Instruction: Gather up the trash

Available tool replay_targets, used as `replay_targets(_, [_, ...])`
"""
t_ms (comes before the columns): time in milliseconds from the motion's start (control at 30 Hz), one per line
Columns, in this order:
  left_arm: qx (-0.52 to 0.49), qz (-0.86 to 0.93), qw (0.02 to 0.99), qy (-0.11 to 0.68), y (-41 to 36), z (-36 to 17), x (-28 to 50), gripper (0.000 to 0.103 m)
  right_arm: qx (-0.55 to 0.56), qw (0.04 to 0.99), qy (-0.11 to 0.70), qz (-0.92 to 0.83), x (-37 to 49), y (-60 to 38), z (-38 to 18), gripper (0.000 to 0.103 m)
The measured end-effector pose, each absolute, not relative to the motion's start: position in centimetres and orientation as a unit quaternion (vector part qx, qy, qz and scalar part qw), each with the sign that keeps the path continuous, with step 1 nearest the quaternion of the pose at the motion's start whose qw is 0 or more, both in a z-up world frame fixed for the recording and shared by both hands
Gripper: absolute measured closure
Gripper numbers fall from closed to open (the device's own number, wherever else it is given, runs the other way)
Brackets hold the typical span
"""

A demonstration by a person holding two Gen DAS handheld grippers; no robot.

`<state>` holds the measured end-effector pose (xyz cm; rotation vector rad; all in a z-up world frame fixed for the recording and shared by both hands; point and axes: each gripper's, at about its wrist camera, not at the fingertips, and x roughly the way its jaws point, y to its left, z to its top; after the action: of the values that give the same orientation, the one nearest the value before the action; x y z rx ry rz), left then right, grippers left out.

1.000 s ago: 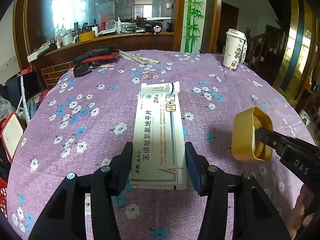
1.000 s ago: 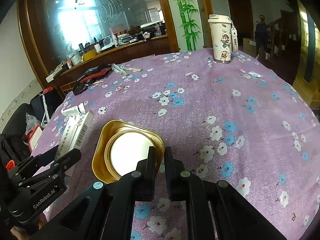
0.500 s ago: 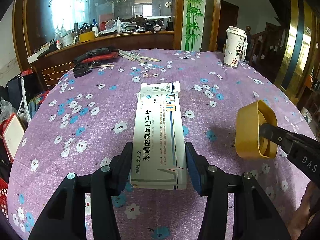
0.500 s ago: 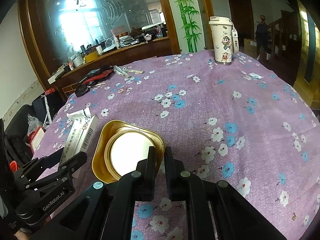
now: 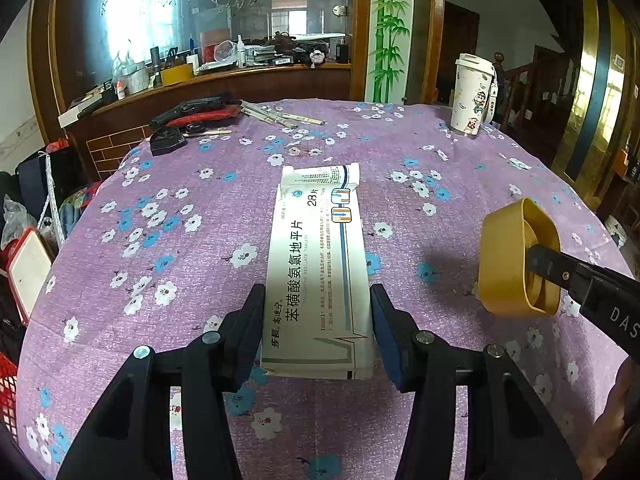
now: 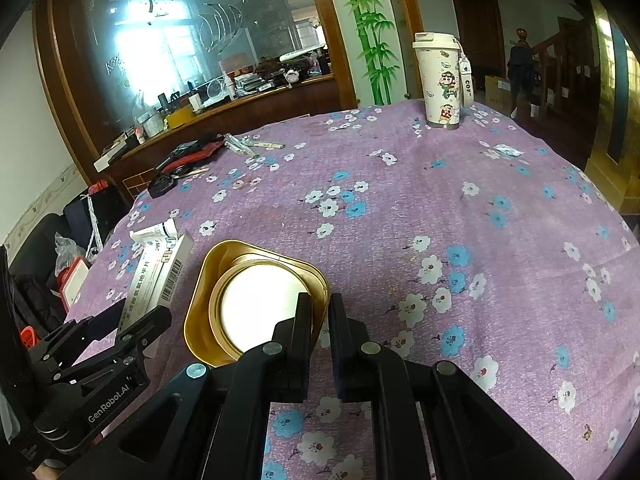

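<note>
Two black handheld grippers

The left gripper (image 5: 318, 328) and right gripper (image 6: 320, 340) have matte black angular fingers, silver screws, white "GenRobot.AI" and "DAS" lettering.

Purple floral table (image 5: 168, 200): tumbler (image 5: 472, 96), black tools (image 5: 188, 114).

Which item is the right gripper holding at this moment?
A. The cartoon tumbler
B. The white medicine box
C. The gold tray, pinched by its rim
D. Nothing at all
C: the right gripper has its fingers closed on the near rim of the gold tray, which hangs tilted above the tablecloth in the left wrist view.
</note>
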<state>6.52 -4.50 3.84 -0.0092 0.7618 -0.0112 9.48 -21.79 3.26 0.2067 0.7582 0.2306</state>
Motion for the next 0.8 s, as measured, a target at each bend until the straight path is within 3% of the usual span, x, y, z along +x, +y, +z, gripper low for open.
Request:
replay_targets(400, [-0.009,-0.005,0.926,0.378,-2.9,5.8,2.8,0.053,0.099,0.914,0.378,0.112,9.5,-21.7,3.0,0.095])
replay_targets(800, [-0.003,0.022,0.933,0.359,4.2,8.3,-4.9,0.053,0.078,0.906,0.377,0.173,3.6,-15.6,5.2,0.094])
